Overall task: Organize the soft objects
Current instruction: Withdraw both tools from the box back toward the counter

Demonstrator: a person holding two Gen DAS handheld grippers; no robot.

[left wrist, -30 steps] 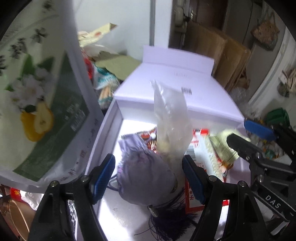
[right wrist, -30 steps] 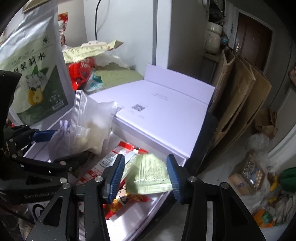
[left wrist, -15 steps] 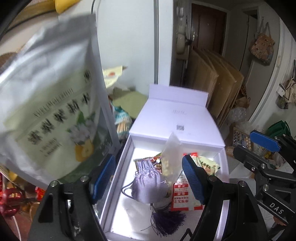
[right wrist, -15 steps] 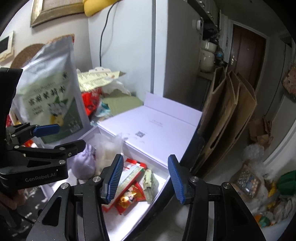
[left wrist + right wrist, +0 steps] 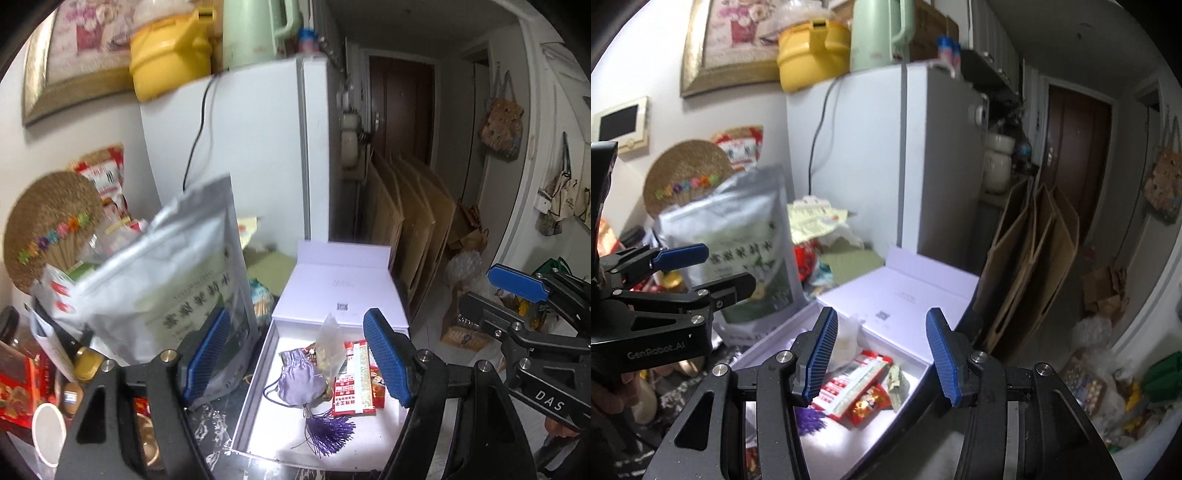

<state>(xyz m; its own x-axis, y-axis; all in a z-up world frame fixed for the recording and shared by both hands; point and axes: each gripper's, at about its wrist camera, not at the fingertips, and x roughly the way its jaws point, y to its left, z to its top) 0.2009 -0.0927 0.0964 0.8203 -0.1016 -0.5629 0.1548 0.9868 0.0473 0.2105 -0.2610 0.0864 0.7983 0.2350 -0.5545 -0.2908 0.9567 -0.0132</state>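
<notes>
An open white box [image 5: 258, 373] [image 5: 916, 363] lies below both grippers. In it lie a purple drawstring pouch [image 5: 299, 380] with a tassel [image 5: 328, 432], a clear plastic bag [image 5: 328, 343], a red and white packet [image 5: 352, 384] [image 5: 857, 384], a small red snack packet [image 5: 868, 402] and a green packet [image 5: 897, 384]. My left gripper [image 5: 295, 362] is open and empty, well above the box. My right gripper [image 5: 881, 356] is open and empty, above the box's right part; it also shows in the left wrist view [image 5: 517, 284].
The box lid [image 5: 340, 288] lies open behind it. A tall silver and green pouch [image 5: 177, 295] [image 5: 738, 243] stands left of the box among clutter. A white fridge [image 5: 258, 147] stands behind, cardboard sheets [image 5: 406, 229] lean at the right.
Both grippers have risen and pulled back from the box. The left let go of the purple pouch and clear bag, the right let go of the green packet; these now lie in the box.
</notes>
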